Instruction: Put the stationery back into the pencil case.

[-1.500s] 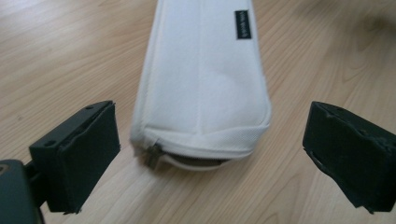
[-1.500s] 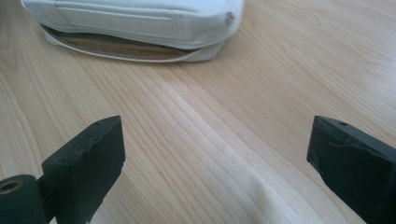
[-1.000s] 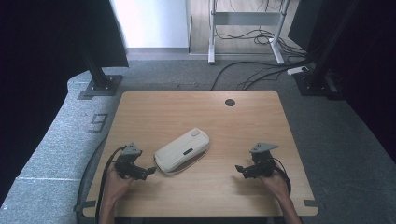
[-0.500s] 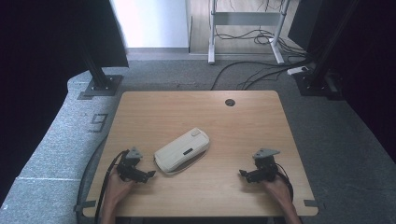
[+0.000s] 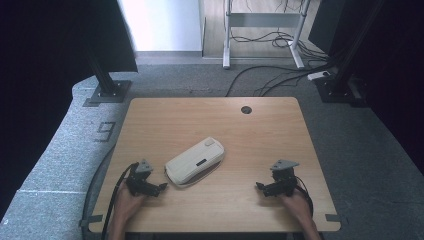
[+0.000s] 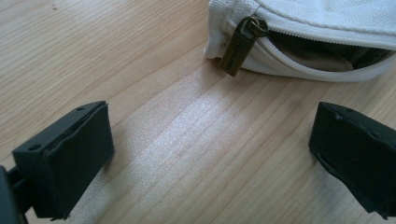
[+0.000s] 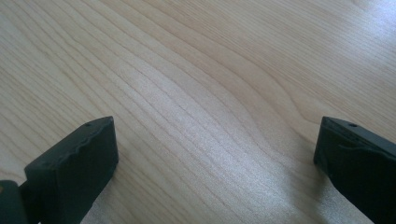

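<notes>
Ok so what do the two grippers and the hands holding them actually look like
Both the left gripper and the right gripper are black, each topped by a grey three-cornered plate. A black cable trails from each back toward the person. Their fingers are blocky black pads with small holes near the top edge. The hands and forearms are bare, with no sleeves or gloves to be seen.

A cream-white fabric pouch (image 5: 195,161) lies flat on the wooden worktop (image 5: 250,145), set slantwise, its long axis running from the near left to the far right. It is oblong with rounded corners, with a small dark label on top. Its zipper is partly open along the near edge, showing a dark inside, and a bronze metal pull tab (image 6: 239,45) hangs at the near-left end.
</notes>
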`<state>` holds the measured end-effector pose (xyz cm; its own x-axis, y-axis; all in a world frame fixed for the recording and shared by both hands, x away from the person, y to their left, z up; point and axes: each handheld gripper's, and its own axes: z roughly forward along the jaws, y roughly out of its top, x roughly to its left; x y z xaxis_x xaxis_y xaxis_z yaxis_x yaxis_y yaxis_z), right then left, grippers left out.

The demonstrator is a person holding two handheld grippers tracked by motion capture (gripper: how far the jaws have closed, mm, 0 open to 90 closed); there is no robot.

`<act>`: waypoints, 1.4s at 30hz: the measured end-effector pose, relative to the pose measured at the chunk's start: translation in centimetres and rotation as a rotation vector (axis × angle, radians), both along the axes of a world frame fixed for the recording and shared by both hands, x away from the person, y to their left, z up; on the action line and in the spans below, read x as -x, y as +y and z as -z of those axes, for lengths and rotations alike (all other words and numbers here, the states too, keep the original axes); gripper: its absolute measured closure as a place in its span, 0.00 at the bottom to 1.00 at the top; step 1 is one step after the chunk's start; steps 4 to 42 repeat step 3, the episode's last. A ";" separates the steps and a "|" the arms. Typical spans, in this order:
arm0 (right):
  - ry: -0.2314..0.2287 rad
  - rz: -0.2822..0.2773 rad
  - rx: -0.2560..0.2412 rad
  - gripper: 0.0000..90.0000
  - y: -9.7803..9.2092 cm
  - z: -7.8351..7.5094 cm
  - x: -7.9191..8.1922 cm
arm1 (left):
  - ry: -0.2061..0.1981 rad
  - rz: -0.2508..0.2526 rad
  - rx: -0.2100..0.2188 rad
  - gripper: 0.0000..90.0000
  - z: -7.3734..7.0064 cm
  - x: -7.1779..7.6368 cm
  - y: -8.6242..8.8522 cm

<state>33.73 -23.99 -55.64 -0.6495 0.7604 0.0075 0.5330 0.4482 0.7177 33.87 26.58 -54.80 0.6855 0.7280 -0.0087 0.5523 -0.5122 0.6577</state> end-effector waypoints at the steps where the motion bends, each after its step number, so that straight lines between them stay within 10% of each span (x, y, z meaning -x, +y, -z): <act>1: 0.000 0.000 0.000 0.00 0.0 0.0 0.0 | -0.002 -0.013 0.000 0.00 0.0 0.0 -0.1; 42: 0.001 0.002 0.001 0.00 0.0 0.0 0.0 | -0.001 -0.032 0.000 0.00 0.0 0.1 -0.3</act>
